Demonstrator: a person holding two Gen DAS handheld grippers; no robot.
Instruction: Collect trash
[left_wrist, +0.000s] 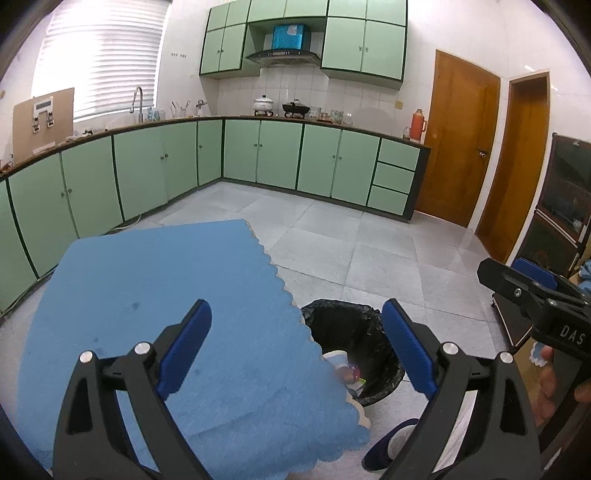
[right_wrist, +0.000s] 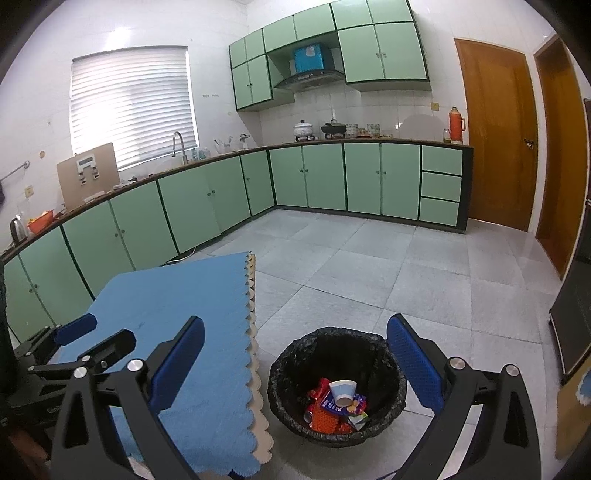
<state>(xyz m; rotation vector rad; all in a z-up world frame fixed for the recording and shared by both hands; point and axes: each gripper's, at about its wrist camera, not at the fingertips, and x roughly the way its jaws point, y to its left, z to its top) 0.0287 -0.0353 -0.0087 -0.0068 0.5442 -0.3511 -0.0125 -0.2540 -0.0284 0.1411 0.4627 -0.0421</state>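
Note:
A round bin with a black liner stands on the floor beside a table under a blue scalloped cloth. Inside lie a white paper cup and red and colourful wrappers. My right gripper is open above the bin, nothing between its blue pads. In the left wrist view the bin is partly hidden by the cloth. My left gripper is open and empty over the table's corner. The right gripper's black body shows at that view's right edge.
Green base cabinets run along the left and far walls under a worktop with pots, a faucet and a red thermos. Brown doors stand at the right. A dark cabinet is at the far right. Grey floor tiles stretch behind the bin.

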